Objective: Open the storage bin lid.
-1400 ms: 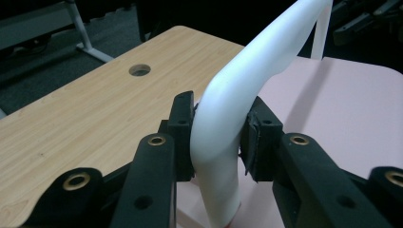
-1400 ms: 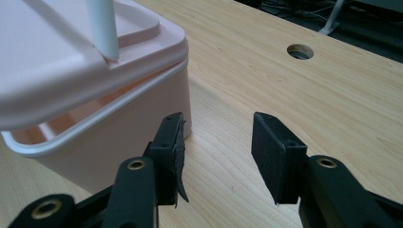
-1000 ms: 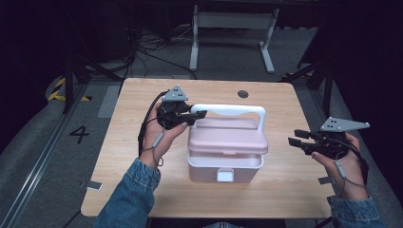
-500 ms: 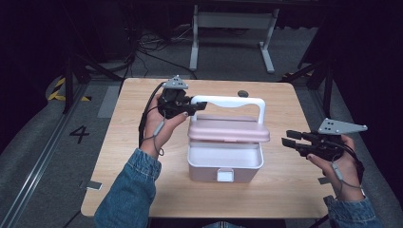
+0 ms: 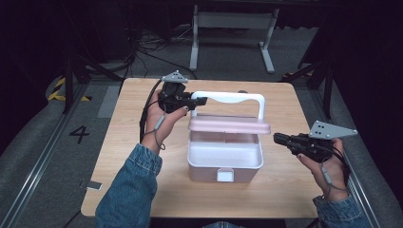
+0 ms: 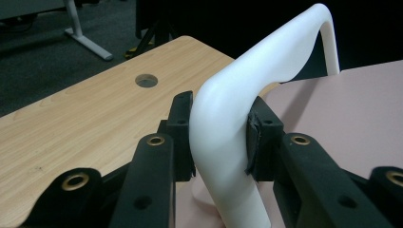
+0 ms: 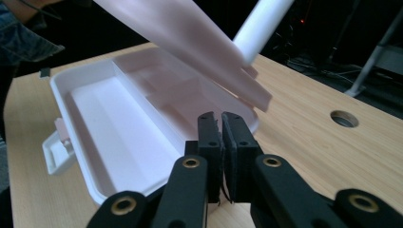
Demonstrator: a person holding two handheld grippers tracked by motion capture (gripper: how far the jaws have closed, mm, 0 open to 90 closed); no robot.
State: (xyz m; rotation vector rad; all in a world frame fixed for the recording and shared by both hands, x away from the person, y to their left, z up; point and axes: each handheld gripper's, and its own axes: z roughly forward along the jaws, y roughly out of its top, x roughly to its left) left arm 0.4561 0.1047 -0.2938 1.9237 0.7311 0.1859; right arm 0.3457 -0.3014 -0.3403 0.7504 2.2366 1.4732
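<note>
Left gripper fingers clamp the white handle at its left corner, holding the pink lid tilted above the box at mid-table, while the right gripper, fingers together and empty, hovers just right of the box.

table: pale wood grain, matt | box: smooth white plastic | lid: pink plastic, satin
</note>
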